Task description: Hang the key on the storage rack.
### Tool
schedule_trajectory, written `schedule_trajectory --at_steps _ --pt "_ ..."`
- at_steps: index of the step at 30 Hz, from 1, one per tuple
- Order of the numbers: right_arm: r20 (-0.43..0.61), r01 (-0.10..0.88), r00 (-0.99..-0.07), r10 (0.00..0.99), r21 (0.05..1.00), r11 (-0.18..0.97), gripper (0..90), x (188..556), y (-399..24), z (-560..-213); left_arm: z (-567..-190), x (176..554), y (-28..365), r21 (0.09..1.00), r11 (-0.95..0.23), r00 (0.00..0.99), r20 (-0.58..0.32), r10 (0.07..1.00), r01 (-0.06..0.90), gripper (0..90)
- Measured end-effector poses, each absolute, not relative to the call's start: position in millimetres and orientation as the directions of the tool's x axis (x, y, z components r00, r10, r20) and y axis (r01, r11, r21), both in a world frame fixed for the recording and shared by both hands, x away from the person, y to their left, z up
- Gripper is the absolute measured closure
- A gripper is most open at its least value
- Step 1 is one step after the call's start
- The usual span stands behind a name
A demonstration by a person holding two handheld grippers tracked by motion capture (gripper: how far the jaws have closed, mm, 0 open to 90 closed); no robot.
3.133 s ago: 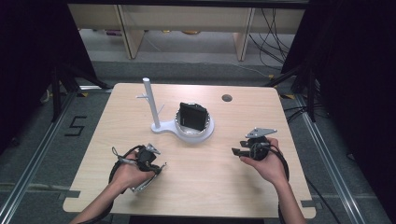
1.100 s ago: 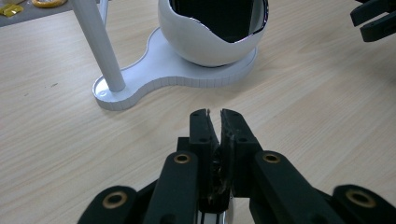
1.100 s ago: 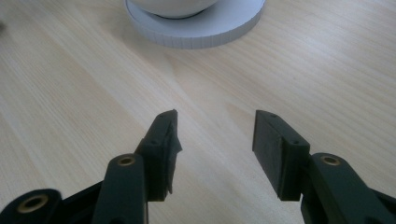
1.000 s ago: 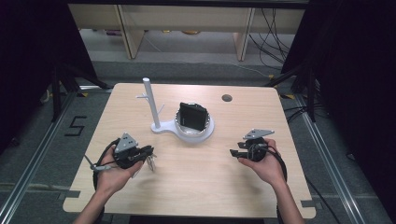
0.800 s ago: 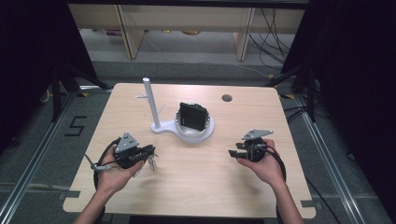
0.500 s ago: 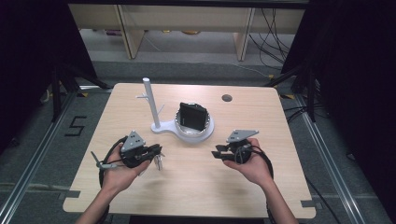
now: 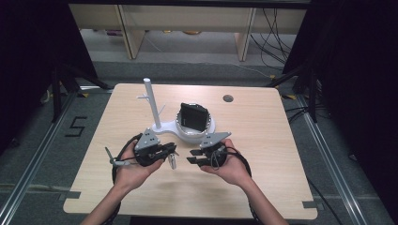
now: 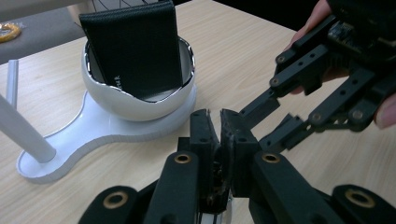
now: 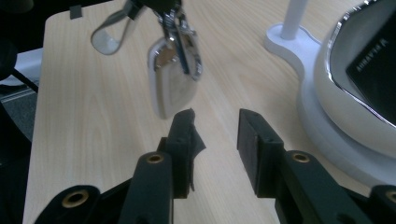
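High view: a pale wood-grain table [image 7: 281, 140] carries a glossy white stand [image 7: 187, 131], the landmark here, with a flat curved base, a thin upright post at its left end and a round chrome-rimmed bowl at its right. A black, grainy leather wallet [image 7: 194, 117] stands tilted in the bowl. Just in front of the stand and to its left, the left gripper [image 7: 170, 151], made of matte black links with brass-coloured pivots, has its jaws pressed together on the ring end of a shiny metal key fob [image 7: 172, 161], which hangs below them above the table. In the right gripper view the key fob [image 9: 172, 88] is a smooth, rounded silver tag on a clip, with a loop beside it. In front of the stand's bowl, the right gripper [image 7: 194, 157] points left toward the key fob, its flat black pads parted about halfway after just closing in, with nothing between them.
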State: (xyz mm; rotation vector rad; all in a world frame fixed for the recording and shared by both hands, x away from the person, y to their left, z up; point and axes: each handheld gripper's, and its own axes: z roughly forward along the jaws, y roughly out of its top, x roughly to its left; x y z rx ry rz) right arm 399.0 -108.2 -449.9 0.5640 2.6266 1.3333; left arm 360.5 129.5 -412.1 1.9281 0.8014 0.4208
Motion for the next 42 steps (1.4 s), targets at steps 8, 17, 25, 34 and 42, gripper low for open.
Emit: schedule_trajectory --at_steps 8,17,25,34,42 --pt "0.023 0.239 -0.928 0.371 0.802 0.547 68.4 399 -95 -452 -410 360 124 0.882 -0.32 0.735 -0.044 0.677 0.347 83.4" --pt "0.008 0.22 -0.929 0.37 0.816 0.534 73.3 398 -87 -457 -410 359 121 0.88 -0.329 0.746 -0.043 0.665 0.344 83.4" --pt "-0.042 0.177 -0.931 0.363 0.818 0.547 86.4 396 -90 -453 -411 359 123 0.878 -0.325 0.748 -0.054 0.662 0.351 83.4" --pt "-0.102 0.121 -0.943 0.318 0.783 0.61 86.8 396 -92 -447 -415 359 126 0.873 -0.332 0.763 -0.067 0.643 0.357 83.3" --pt "-0.156 0.1 -0.941 0.3 0.719 0.688 87.7 397 -95 -438 -422 360 128 0.856 -0.404 0.819 -0.039 0.572 0.323 72.3"
